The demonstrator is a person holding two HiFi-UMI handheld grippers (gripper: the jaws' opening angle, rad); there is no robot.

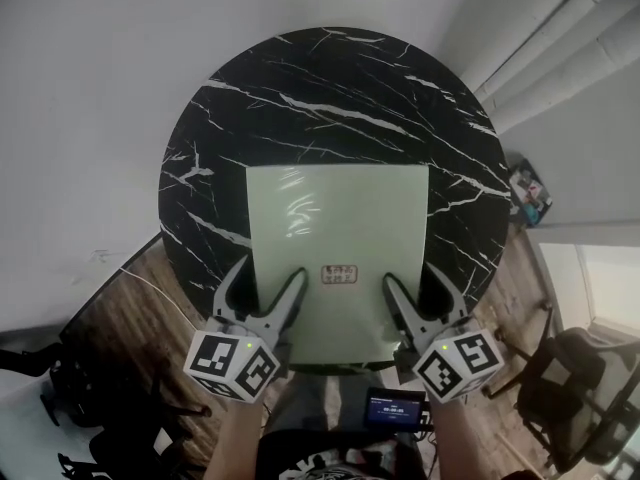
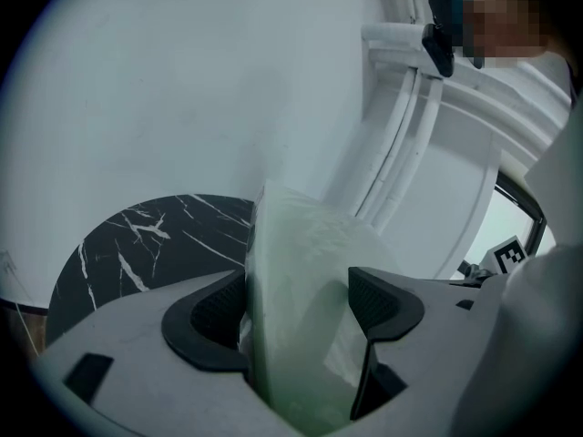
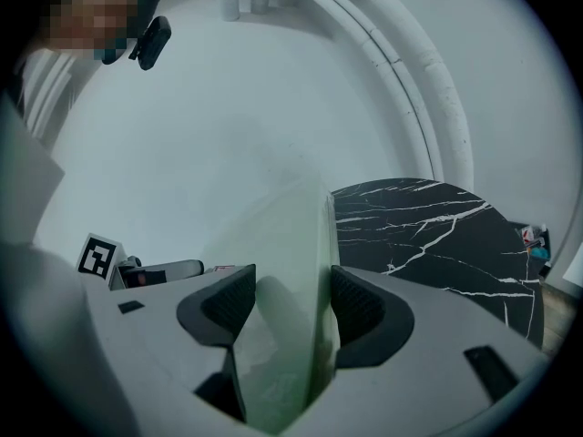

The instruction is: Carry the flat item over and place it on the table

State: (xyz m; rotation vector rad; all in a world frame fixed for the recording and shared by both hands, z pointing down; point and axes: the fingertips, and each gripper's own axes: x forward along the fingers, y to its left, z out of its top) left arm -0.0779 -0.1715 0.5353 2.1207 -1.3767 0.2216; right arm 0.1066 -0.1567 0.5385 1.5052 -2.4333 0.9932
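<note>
A pale green, glossy square flat item (image 1: 338, 228) with a small red-print label hangs over the round black marble table (image 1: 330, 88); its near edge reaches past the table's front rim. Whether it touches the tabletop I cannot tell. My left gripper (image 1: 270, 270) is shut on its near left edge, my right gripper (image 1: 412, 274) on its near right edge. In the left gripper view the flat item (image 2: 301, 271) stands edge-on between the jaws of the left gripper (image 2: 296, 303), with the table (image 2: 146, 235) beyond. The right gripper view shows the flat item (image 3: 291, 244) likewise clamped in the right gripper (image 3: 291, 303), beside the table (image 3: 428, 226).
White pipes (image 1: 560, 38) run down the wall at the back right. Small coloured items (image 1: 528, 193) lie on the floor right of the table. Black chairs stand at the lower right (image 1: 590, 388) and lower left (image 1: 70, 388) on wood flooring. A small screen device (image 1: 395, 406) sits at the person's waist.
</note>
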